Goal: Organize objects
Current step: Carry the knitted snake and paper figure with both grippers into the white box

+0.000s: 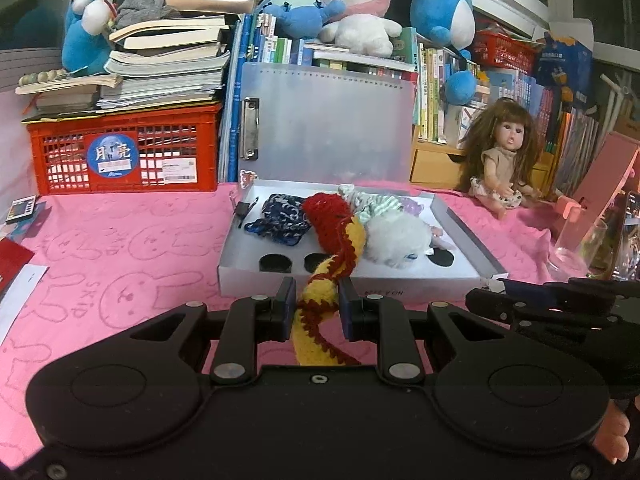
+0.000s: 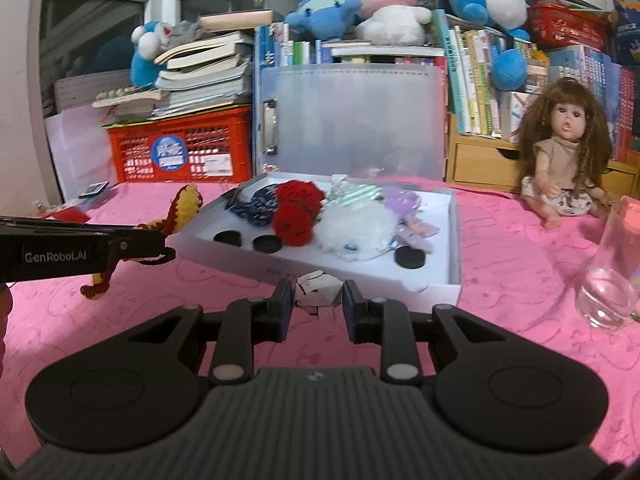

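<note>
My left gripper (image 1: 316, 294) is shut on a yellow crocheted strip with a dark red edge (image 1: 320, 276). The strip hangs above the pink cloth in front of the white box (image 1: 400, 286). From the right wrist view the same strip (image 2: 186, 204) sticks up from the left gripper (image 2: 162, 240), left of the box (image 2: 454, 240). My right gripper (image 2: 316, 298) is shut on a small crumpled white piece (image 2: 318, 286) near the box's front wall. It also shows at the right (image 1: 482, 294). Inside the box lie a navy crochet (image 1: 280, 216), a red crochet (image 2: 296, 208), a white fluffy toy (image 2: 356, 228), and striped and purple bits.
A doll (image 2: 564, 160) sits at the right and a clear glass (image 2: 608, 276) stands at the right edge. Behind the box stand a frosted clipboard case (image 1: 332, 128), a red crate (image 1: 124, 152) under stacked books, and shelves with plush toys. A pink stand (image 1: 604, 176) leans far right.
</note>
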`<act>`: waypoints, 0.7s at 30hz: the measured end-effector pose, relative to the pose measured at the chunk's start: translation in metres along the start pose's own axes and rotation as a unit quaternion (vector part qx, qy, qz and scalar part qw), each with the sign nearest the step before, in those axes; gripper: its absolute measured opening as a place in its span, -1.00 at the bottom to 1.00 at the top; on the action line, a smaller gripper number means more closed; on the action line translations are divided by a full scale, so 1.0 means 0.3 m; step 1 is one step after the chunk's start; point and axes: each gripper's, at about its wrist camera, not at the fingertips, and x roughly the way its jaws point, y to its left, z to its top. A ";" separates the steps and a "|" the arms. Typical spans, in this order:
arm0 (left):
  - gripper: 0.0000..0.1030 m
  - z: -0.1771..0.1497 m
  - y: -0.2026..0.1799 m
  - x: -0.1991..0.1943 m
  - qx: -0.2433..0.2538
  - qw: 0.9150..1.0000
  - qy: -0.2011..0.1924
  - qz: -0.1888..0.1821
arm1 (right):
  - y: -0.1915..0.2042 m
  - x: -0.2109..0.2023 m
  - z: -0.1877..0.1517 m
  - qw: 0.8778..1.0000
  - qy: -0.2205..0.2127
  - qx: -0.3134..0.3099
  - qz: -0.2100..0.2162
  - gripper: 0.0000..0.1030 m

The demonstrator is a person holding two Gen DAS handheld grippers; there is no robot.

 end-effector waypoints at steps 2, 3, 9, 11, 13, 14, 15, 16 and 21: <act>-0.59 0.010 -0.008 0.017 -0.001 1.000 0.002 -0.002 | -0.010 0.003 0.009 1.000 -0.001 0.002 -0.006 -0.41; -0.59 0.016 -0.011 0.027 -0.001 1.000 0.004 -0.003 | -0.017 0.005 0.014 1.000 -0.002 0.005 -0.008 -0.41; -0.59 0.043 -0.028 0.091 -0.008 1.000 0.013 -0.004 | -0.053 0.036 0.038 0.999 0.001 0.027 -0.021 -0.41; -0.59 0.050 -0.033 0.114 -0.011 1.000 0.015 -0.005 | -0.066 0.051 0.045 0.999 0.002 0.035 -0.025 -0.41; -0.59 0.054 -0.040 0.135 -0.013 1.000 0.016 -0.005 | -0.079 0.066 0.051 0.999 0.003 0.045 -0.028 -0.41; -0.59 0.056 -0.042 0.143 -0.015 1.000 0.017 -0.006 | -0.087 0.073 0.055 0.998 0.004 0.051 -0.029 -0.41; -0.59 0.059 -0.044 0.155 -0.017 1.000 0.019 -0.007 | -0.092 0.077 0.056 0.998 0.004 0.056 -0.030 -0.41; -0.59 0.061 -0.048 0.163 -0.018 1.000 0.021 -0.007 | -0.098 0.083 0.059 0.998 0.006 0.061 -0.030 -0.41; -0.59 0.072 -0.057 0.200 -0.022 0.999 0.023 -0.010 | -0.119 0.106 0.070 0.997 0.009 0.069 -0.035 -0.41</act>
